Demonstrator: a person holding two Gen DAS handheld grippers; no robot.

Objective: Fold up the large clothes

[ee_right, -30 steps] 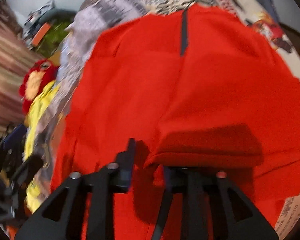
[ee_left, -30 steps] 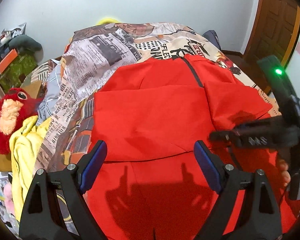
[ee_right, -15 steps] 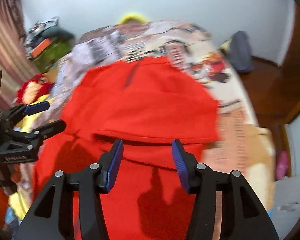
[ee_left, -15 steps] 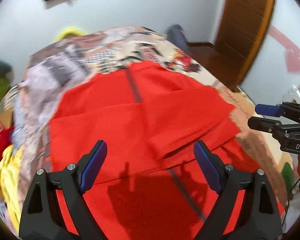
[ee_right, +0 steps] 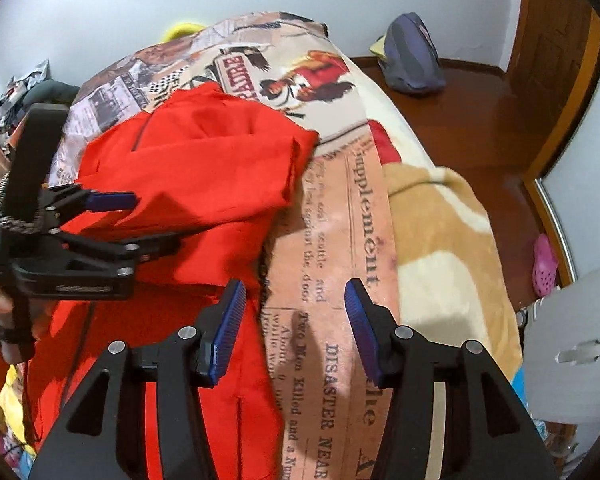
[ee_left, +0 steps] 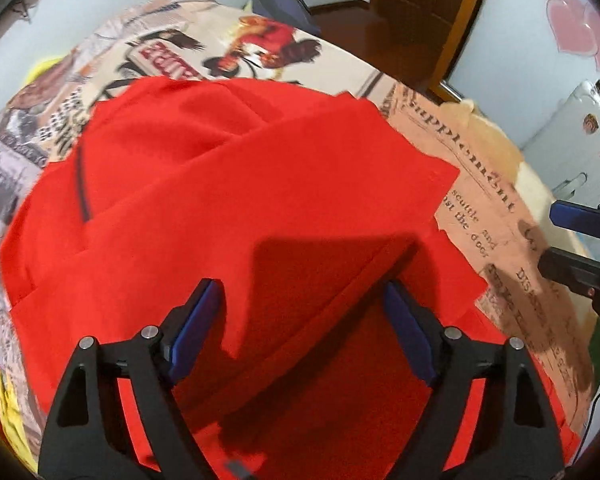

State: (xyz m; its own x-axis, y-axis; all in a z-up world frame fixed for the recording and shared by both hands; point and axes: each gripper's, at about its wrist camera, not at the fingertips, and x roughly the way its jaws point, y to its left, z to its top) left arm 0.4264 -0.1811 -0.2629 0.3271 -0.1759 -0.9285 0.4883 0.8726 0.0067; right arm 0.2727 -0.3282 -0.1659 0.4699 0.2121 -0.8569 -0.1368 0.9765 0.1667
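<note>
A large red garment (ee_left: 228,200) with a dark zip lies spread on a bed, its right sleeve folded across the body. It also shows in the right wrist view (ee_right: 204,176). My left gripper (ee_left: 300,320) is open and empty, low over the garment's lower middle. My right gripper (ee_right: 292,316) is open and empty, over the garment's right edge and the bedcover. The left gripper shows in the right wrist view (ee_right: 140,220), the right gripper at the edge of the left wrist view (ee_left: 568,240).
The bed has a newspaper-print cover (ee_right: 340,240) and a tan blanket (ee_right: 440,232) on its right side. A dark bag (ee_right: 412,56) lies on the wood floor (ee_right: 480,112) near a door (ee_left: 420,12). Yellow cloth (ee_left: 8,408) lies left of the bed.
My right gripper let go of the folded sleeve, opened and drew back to the right edge. My left gripper swung right and came lower over the garment.
</note>
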